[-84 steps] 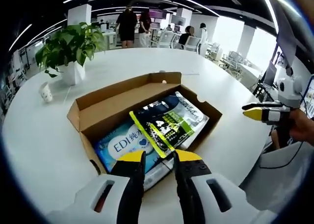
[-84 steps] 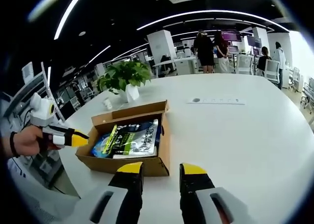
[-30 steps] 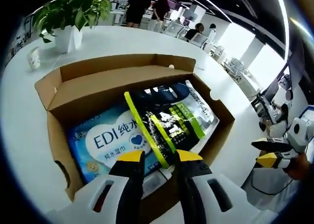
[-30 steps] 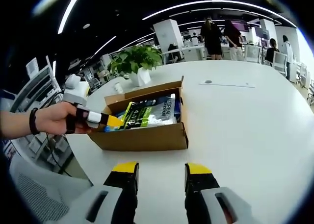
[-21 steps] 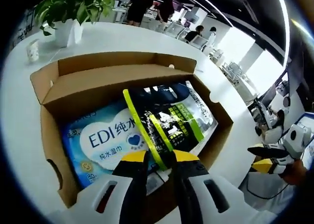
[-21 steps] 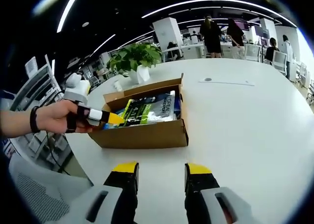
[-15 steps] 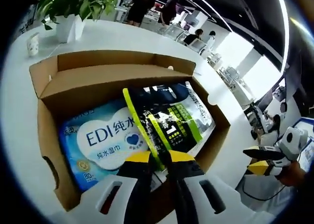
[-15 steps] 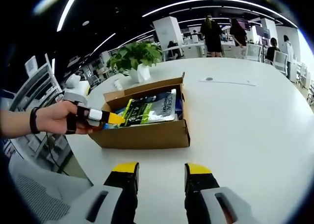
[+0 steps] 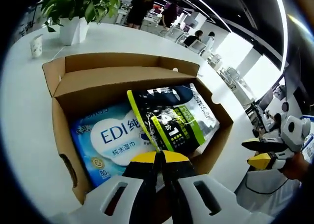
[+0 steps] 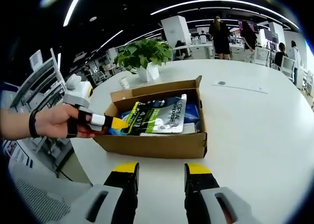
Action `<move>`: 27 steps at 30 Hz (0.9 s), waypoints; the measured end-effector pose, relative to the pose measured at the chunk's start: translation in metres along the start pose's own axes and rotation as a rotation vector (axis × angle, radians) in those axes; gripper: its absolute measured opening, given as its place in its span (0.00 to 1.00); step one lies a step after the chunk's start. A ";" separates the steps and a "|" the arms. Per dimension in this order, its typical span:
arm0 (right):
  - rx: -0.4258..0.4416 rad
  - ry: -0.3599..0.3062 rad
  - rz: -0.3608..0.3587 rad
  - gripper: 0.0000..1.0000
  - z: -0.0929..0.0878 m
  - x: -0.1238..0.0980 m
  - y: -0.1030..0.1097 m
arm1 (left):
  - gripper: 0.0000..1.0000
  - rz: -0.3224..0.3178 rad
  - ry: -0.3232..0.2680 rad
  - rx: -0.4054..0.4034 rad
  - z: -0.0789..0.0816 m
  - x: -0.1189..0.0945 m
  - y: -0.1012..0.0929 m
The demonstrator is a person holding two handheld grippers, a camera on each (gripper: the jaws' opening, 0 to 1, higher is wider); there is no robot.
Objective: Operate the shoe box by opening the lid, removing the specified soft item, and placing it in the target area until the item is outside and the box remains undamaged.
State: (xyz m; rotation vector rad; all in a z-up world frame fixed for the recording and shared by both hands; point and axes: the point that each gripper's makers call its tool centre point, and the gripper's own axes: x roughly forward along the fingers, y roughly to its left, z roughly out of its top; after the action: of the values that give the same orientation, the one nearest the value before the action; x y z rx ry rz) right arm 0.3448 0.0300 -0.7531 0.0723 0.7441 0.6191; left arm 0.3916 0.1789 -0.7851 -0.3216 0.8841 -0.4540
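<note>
An open cardboard shoe box [image 9: 65, 138] lies on the white table. Inside it are a blue and white wipes pack [image 9: 114, 136] and, on top, a black, green and silver soft pouch [image 9: 172, 117]. My left gripper [image 9: 158, 158] is at the box's near wall, shut on the pouch's near edge. The right gripper [image 9: 260, 153] hangs off to the right of the box, apart from it. In the right gripper view the box [image 10: 157, 145] sits ahead; a hand holds the left gripper [image 10: 117, 123] against the pouch [image 10: 156, 117]. My right gripper [image 10: 159, 169] stands open over bare table.
A potted plant [image 9: 73, 11] and a small paper cup [image 9: 36, 45] stand beyond the box. The round white table [image 10: 255, 136] stretches wide to the right, with a thin strip [image 10: 240, 86] lying far off. People and desks fill the background.
My left gripper's jaws have closed from open onto the pouch's near edge. The right gripper stays open, and its view has drifted so the box sits slightly nearer.
</note>
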 end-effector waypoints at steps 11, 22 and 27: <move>-0.026 -0.006 0.013 0.33 0.025 0.019 0.004 | 0.00 -0.008 0.006 -0.019 0.000 -0.004 0.007; -0.026 -0.006 0.012 0.33 0.046 0.040 -0.002 | 0.01 -0.003 0.021 0.009 -0.001 -0.003 0.008; -0.030 -0.003 0.013 0.33 0.054 0.049 -0.007 | 0.01 -0.004 0.025 0.006 0.000 0.000 0.011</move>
State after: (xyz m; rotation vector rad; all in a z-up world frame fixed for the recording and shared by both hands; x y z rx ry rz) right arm 0.4114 0.0601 -0.7452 0.0507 0.7315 0.6421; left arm 0.3942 0.1883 -0.7906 -0.3131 0.9067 -0.4653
